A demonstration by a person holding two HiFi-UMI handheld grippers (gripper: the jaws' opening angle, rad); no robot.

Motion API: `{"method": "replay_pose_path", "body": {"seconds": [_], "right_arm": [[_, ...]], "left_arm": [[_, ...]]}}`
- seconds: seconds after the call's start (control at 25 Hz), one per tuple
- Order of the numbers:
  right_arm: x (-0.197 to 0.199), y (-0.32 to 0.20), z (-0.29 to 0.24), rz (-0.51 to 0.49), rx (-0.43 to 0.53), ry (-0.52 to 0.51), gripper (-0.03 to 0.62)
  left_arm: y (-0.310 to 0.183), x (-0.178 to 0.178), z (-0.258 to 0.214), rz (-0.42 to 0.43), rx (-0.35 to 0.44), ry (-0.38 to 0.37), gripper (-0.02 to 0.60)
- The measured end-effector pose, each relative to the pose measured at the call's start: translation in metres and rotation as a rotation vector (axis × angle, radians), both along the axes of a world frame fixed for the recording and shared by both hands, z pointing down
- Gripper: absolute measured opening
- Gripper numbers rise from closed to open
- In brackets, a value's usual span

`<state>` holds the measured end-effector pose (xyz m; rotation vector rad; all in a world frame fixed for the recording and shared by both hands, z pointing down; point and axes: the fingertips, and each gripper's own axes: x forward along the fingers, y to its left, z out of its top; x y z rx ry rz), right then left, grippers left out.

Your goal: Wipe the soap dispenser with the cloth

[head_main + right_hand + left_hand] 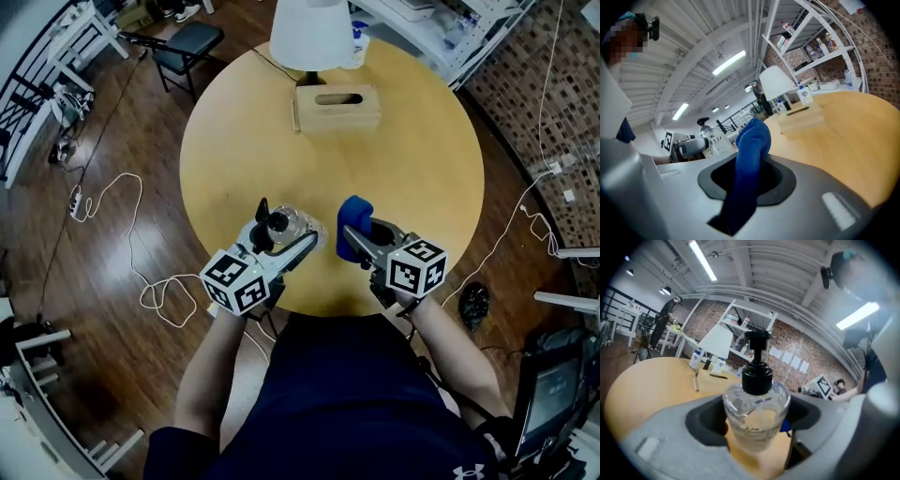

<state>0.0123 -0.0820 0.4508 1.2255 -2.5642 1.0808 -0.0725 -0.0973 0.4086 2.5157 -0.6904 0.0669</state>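
**Soap dispenser (pixel 757 411) and cloth (pixel 749 154) held at the near edge**

The left hand-held gripper (pixel 281 234) had its jaws spread wide, gripping the clear dispenser's sides above the tabletop's (pixel 403 159) near edge. Just beside it, the right hand-held gripper (pixel 360 240) pinched the blue cloth, its jaws nearly together.

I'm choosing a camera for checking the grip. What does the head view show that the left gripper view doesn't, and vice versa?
Head view only: the left tool and right tool side by side, the blue cloth clamped in the right one. Left gripper view only: pads pressing both sides of the soap dispenser, ceiling lights overhead. Both: the soap dispenser with its black pump, and the round table.
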Motion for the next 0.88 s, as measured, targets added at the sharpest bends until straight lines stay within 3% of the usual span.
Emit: {"method": "replay_pose_path", "body": {"seconds": [0.08, 0.2, 0.36, 0.44, 0.72, 0.88], "right_arm": [[-0.015, -0.012, -0.05, -0.035, 0.082, -0.107, 0.095], [-0.036, -0.019, -0.125, -0.103, 0.197, -0.254, 0.095], [-0.071, 0.001, -0.161, -0.265, 0.256, -0.265, 0.095], [-0.076, 0.008, -0.147, -0.273, 0.217, -0.261, 0.094], [-0.041, 0.026, -0.069, -0.103, -0.049, -0.38, 0.092], [-0.04, 0.028, -0.088, -0.07, -0.057, -0.485, 0.092]], "left_arm": [[0.015, -0.002, -0.033, 0.056, 0.038, 0.037, 0.36], [0.04, 0.001, -0.063, 0.142, 0.116, -0.016, 0.36], [0.051, 0.005, -0.076, 0.189, 0.177, -0.061, 0.36], [0.052, 0.005, -0.082, 0.18, 0.177, -0.038, 0.36], [0.046, 0.004, -0.105, 0.128, 0.095, 0.148, 0.36], [0.043, 0.001, -0.1, 0.113, 0.014, 0.242, 0.36]]}}
